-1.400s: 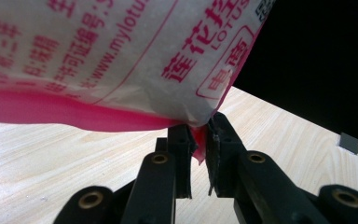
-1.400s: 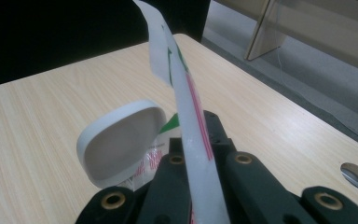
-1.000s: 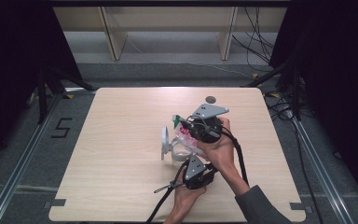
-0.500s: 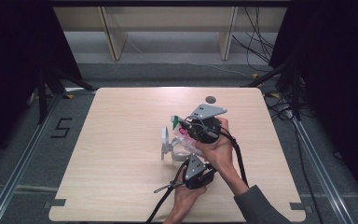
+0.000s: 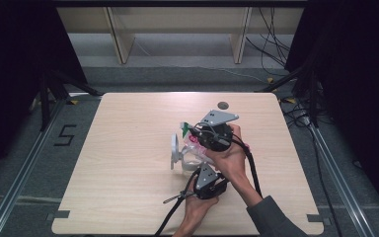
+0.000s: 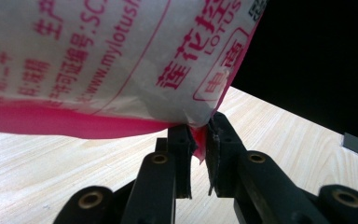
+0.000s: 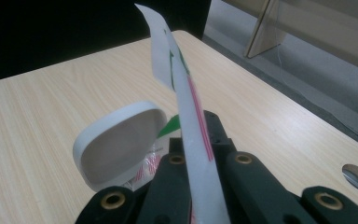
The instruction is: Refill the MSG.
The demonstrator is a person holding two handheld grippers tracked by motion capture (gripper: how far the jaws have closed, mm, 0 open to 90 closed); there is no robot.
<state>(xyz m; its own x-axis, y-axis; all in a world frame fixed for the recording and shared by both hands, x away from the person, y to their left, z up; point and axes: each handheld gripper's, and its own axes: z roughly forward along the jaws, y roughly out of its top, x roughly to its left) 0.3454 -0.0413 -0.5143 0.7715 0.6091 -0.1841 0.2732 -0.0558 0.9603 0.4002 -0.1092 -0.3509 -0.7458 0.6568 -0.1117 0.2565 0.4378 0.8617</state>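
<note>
Thin printed plastic bag (image 6: pixel 107 60), judged light, limp and slippery, best pinched along its sealed pink edge, is hanging taut above the tabletop (image 5: pixel 128 148) between left gripper (image 6: pixel 198 140) and right gripper (image 7: pixel 198 140), both pinching it, beside a white lid (image 7: pixel 116 149); print is reading "LOTUS", "www.mylotus".

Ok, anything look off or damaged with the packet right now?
No tear or spill is visible. The plastic packet hangs off the table, pinched by the left gripper at its pink corner and by the right gripper on its edge. A white lid stands open.
</note>
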